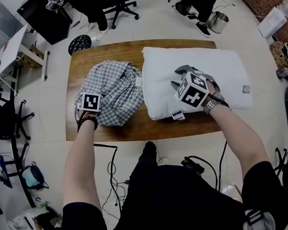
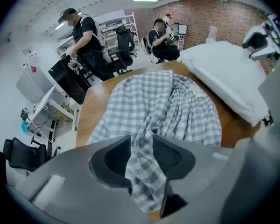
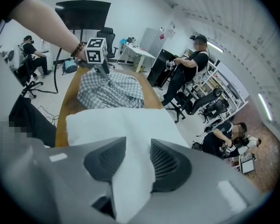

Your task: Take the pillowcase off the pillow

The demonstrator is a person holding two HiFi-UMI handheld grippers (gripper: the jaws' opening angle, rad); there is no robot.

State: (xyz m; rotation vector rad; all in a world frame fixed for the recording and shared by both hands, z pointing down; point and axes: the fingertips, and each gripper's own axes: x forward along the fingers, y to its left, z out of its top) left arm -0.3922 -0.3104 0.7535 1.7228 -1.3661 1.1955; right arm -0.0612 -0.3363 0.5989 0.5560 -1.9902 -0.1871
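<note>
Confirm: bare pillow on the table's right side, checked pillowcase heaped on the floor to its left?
No. The checked pillowcase lies heaped on the table, not the floor, left of the bare pillow; the head view shows it.

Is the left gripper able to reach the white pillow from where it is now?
Probably yes. The pillow lies beside the checked pillowcase on the table, its near corner free; the right gripper sits further along it. But a pillowcase fold lies between the open jaws of the left gripper.
</note>
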